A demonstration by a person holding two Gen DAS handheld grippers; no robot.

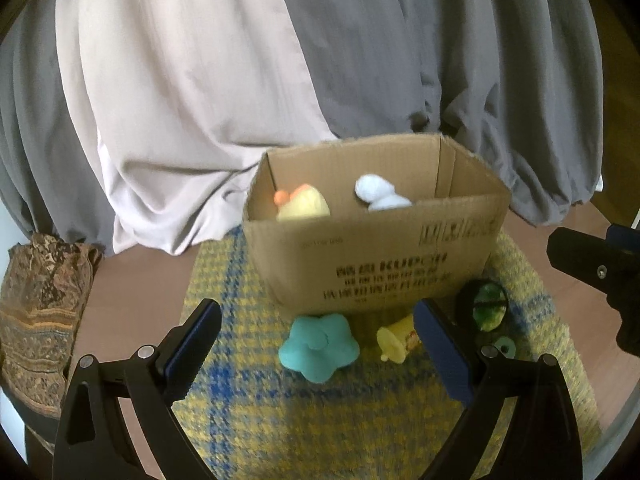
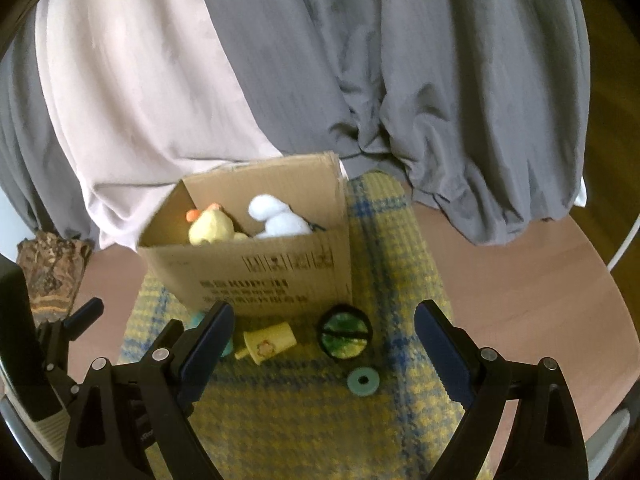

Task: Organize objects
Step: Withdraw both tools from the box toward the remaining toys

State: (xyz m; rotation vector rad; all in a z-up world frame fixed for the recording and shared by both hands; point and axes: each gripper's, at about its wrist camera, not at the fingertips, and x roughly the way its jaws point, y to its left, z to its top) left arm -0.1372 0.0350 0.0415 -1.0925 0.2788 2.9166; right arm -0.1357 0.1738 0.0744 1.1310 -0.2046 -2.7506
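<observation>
Grey curtains (image 2: 440, 80) back a desk (image 2: 520, 280) whose woven mat (image 2: 320, 420) carries the cardboard box (image 1: 372, 256); both tongs, left (image 1: 318, 354) and right (image 2: 324, 344), gape empty above loose toys, so the seemingly round green disc (image 2: 345, 336) may roll if clipped.

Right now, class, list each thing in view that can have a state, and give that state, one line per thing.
Box: open-topped, upright on the mat, two plush toys inside.
Yellow plush: in the box.
White plush: in the box.
Teal star: on the mat, outside the box.
Yellow cup: tipped on its side.
Green disc: on the mat, outside the box.
Teal ring: lying flat.
Left claw: open, empty.
Right claw: open, empty.
</observation>
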